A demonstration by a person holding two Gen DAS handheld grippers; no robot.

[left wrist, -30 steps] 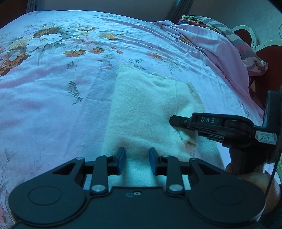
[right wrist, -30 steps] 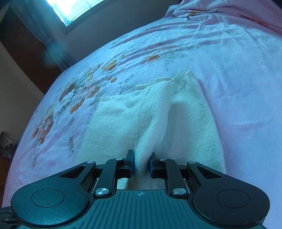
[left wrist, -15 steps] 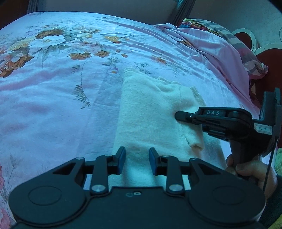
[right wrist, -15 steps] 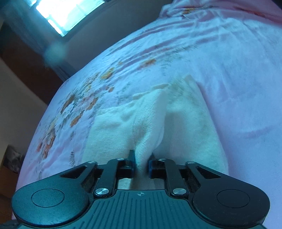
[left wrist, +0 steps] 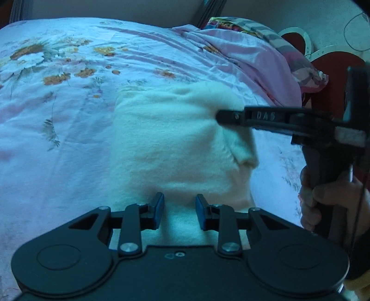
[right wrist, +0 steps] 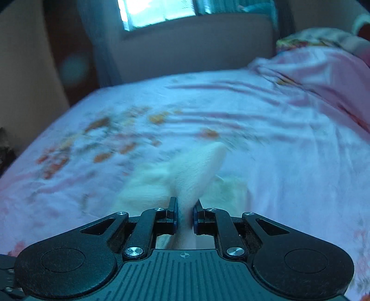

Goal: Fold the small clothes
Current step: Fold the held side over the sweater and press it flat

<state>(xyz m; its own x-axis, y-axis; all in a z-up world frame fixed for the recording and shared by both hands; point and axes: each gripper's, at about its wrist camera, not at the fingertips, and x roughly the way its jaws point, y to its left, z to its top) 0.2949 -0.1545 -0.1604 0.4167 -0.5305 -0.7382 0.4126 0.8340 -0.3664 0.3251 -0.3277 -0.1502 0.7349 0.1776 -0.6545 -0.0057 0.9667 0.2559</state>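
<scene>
A small cream knitted garment (left wrist: 166, 139) lies on the floral pink bedsheet (left wrist: 57, 111). My left gripper (left wrist: 180, 209) is open, its blue-padded fingers just above the garment's near edge, holding nothing. My right gripper (right wrist: 185, 216) is shut on a fold of the cream garment (right wrist: 196, 171) and lifts it off the bed. In the left wrist view the right gripper (left wrist: 222, 114) comes in from the right, pinching the garment's right side, with a flap hanging below it. The right wrist view is blurred by motion.
A bunched pink quilt and patterned pillow (left wrist: 266, 53) lie at the bed's far right. A red and white headboard (left wrist: 328, 60) stands behind them. A wall and a bright window (right wrist: 157, 14) are past the bed's far edge. The person's hand (left wrist: 328, 199) holds the right gripper's handle.
My right gripper has lifted and tilted up, pulling the pinched fold of the garment higher and toward the left. The left gripper has moved slightly and stays open.
</scene>
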